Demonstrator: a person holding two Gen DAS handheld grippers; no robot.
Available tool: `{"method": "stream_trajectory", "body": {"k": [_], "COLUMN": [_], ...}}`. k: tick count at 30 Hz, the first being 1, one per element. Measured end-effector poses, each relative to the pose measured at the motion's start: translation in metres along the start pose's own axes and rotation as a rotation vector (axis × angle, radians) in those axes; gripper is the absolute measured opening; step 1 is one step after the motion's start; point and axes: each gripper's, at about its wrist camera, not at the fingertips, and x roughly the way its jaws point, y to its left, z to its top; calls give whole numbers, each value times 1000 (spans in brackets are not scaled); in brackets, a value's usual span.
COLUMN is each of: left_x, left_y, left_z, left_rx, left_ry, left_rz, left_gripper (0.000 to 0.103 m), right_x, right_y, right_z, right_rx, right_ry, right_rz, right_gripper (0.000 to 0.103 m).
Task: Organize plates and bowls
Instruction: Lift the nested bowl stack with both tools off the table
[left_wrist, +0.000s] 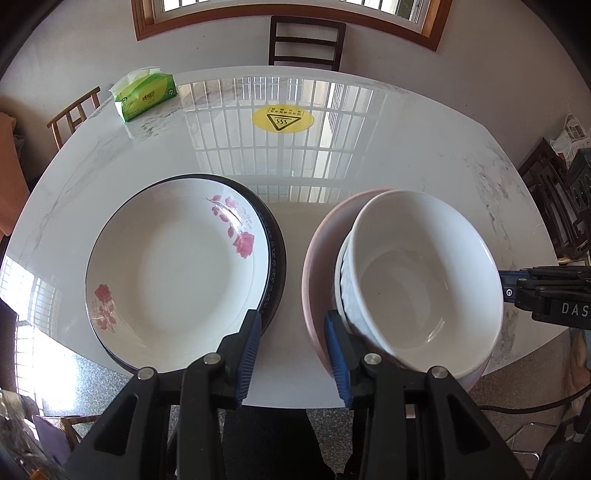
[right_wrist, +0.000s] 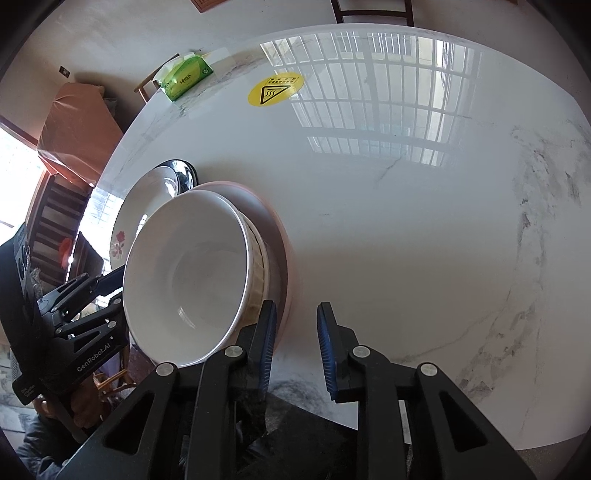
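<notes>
A white rose-patterned plate (left_wrist: 173, 273) lies stacked on a dark-rimmed plate (left_wrist: 275, 254) at the table's front left. To its right a plain white bowl (left_wrist: 424, 277) sits tilted in a ribbed white bowl (left_wrist: 345, 291), both on a pink plate (left_wrist: 314, 266). My left gripper (left_wrist: 293, 347) is open and empty, above the gap between the two stacks. My right gripper (right_wrist: 295, 343) is open and empty, just right of the pink plate (right_wrist: 277, 225) and the white bowl (right_wrist: 188, 273); it also shows in the left wrist view (left_wrist: 517, 286).
A white marble table (left_wrist: 369, 147) carries a green tissue pack (left_wrist: 146, 96) at the far left and a yellow hot-surface sticker (left_wrist: 282, 118) in the middle. Dark wooden chairs (left_wrist: 306, 42) stand around the table. The table's front edge runs just under my grippers.
</notes>
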Motion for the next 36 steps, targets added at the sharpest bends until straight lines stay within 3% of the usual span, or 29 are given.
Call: {"method": "stream_trajectory", "body": {"k": [3, 5, 7, 11, 14, 19, 36], "left_x": [1, 1, 0, 1, 1, 0, -43], "left_y": [-1, -5, -11, 3, 0, 3, 14], "left_z": [1, 1, 2, 5, 6, 8, 14], "left_rx": [18, 28, 29, -42, -29, -38, -64], "left_ry": [-11, -17, -30, -29, -31, -17, -97], "left_rz": [-3, -47, -2, -97, -81, -97, -72], "left_gripper": [33, 10, 8, 9, 8, 8, 8], "right_x": [7, 8, 8, 7, 6, 4, -20], "right_y": [0, 2, 4, 4, -5, -5, 5], "right_z": [4, 4, 2, 0, -3, -7, -1], "right_rx": [2, -8, -24, -42, -14, -5, 4], "right_ry": [17, 10, 0, -21, -24, -41, -98], "right_rz": [-1, 5, 28, 43, 88, 83, 134], "right_gripper": [24, 15, 11, 13, 14, 14, 14]}}
